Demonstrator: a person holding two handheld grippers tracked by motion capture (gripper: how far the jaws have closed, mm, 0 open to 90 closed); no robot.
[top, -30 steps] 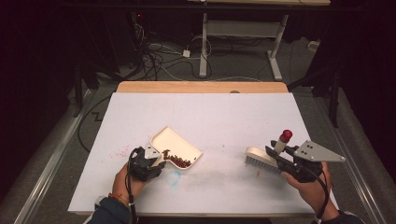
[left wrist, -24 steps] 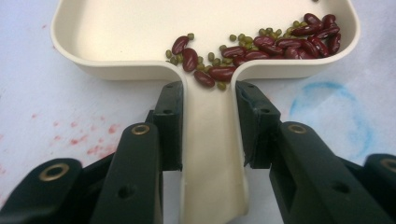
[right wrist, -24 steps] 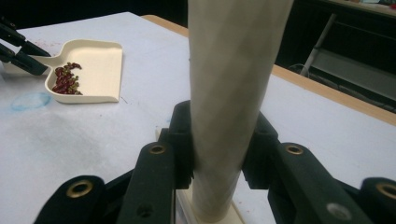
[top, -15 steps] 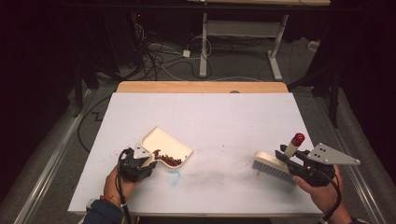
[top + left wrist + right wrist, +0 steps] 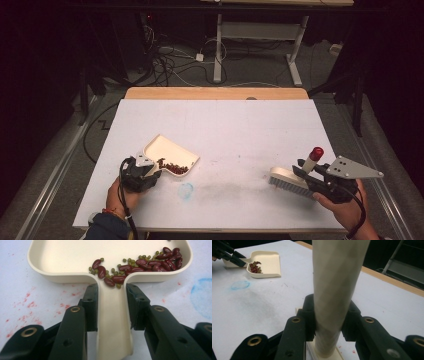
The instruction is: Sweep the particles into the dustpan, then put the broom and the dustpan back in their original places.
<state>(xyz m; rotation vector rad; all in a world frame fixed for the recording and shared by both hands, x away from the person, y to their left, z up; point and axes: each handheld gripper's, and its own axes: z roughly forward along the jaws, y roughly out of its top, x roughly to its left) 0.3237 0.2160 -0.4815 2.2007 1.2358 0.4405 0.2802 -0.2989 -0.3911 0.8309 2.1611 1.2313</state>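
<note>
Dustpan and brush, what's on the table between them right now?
In the high view, between the dustpan and brush lies bare white table, marked by a blue ring and a faint grey smudge.

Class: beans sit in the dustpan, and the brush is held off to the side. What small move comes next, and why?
Probably lift the dustpan level with the left hand-held gripper: the beans crowd its handle end, so tipping back might spill them.

The dustpan (image 5: pixel 75 260) looks like smooth cream plastic with a slight sheen. The beans (image 5: pixel 140 265) in it are glossy. The fingers (image 5: pixel 91 305) are matt black plastic with brass-coloured rivets. The white tabletop (image 5: pixel 240 125) is matt, stained, with a wood edge.
</note>
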